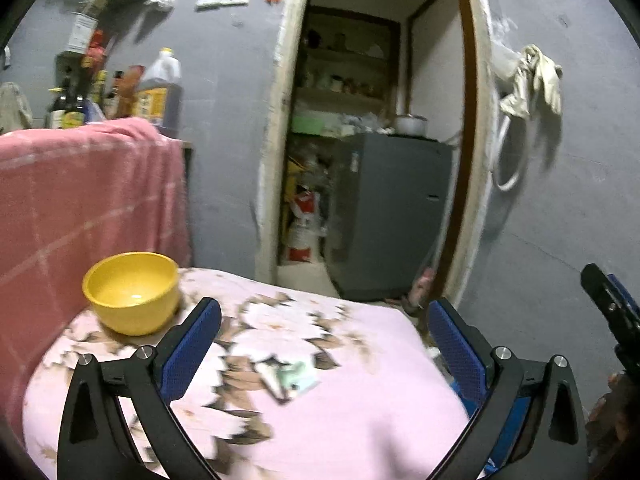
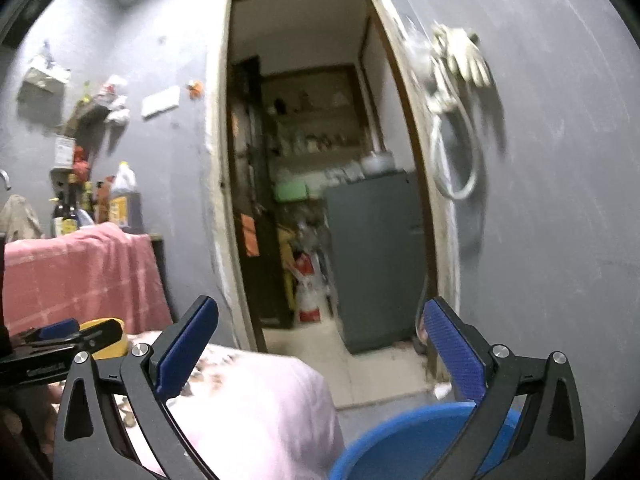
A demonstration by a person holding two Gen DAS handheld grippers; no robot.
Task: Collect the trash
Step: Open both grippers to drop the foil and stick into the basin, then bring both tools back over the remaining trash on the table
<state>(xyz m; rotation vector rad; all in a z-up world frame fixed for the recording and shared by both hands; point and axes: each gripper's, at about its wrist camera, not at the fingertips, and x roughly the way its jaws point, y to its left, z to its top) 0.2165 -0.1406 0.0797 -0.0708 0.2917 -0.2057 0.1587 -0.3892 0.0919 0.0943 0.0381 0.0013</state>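
left wrist and right wrist views, taken together. the left gripper and the right gripper are both shown with jaws spread wide and nothing between the ribbed blue pads; no earlier frame is available to show how they came to be so. the step in hand is judged to be a search or approach between pickups, since neither tool is loaded. the task's thing, a small crumpled scrap of pale green and white paper, is seen lying flat on the soft pink floral quilt, just ahead of the left gripper and between its finger lines. a round blue plastic tub is seen low in the right wrist view, beside the quilt's edge; it is taken as the likely trash receptacle, though this cannot be confirmed. a smooth, glossy yellow plastic bowl is set on the quilt near a draped pink checked cloth. the next move is judged to call for a downward tilt of the left gripper and a shallow pinch, as thin paper on yielding fabric is easily pressed in rather than lifted.
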